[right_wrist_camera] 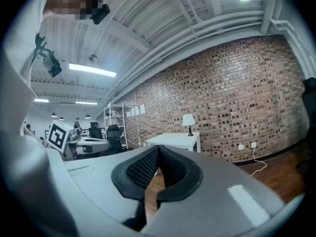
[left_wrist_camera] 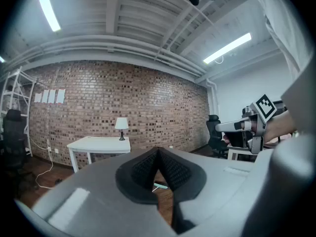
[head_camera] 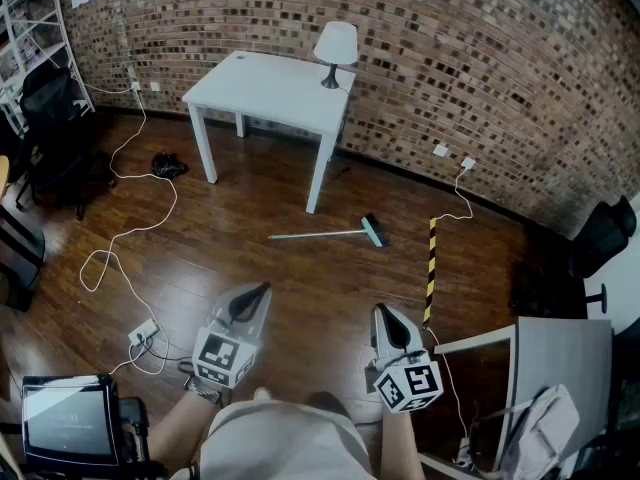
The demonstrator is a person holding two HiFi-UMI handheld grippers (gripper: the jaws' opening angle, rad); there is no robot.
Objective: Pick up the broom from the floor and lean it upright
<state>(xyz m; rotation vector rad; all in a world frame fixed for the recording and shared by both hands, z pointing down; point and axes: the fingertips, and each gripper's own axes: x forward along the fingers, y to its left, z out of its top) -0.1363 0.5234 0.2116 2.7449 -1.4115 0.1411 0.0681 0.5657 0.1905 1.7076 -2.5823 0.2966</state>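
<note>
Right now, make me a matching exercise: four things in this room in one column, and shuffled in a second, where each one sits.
Column one
1 broom
2 lamp
3 power strip
4 striped bar

Column two
A standing on the white table
B black and yellow, on the floor at the head view's right
C lying flat on the floor, teal head
D white, on the floor at the head view's left

Pairs: 1-C, 2-A, 3-D, 4-B
</note>
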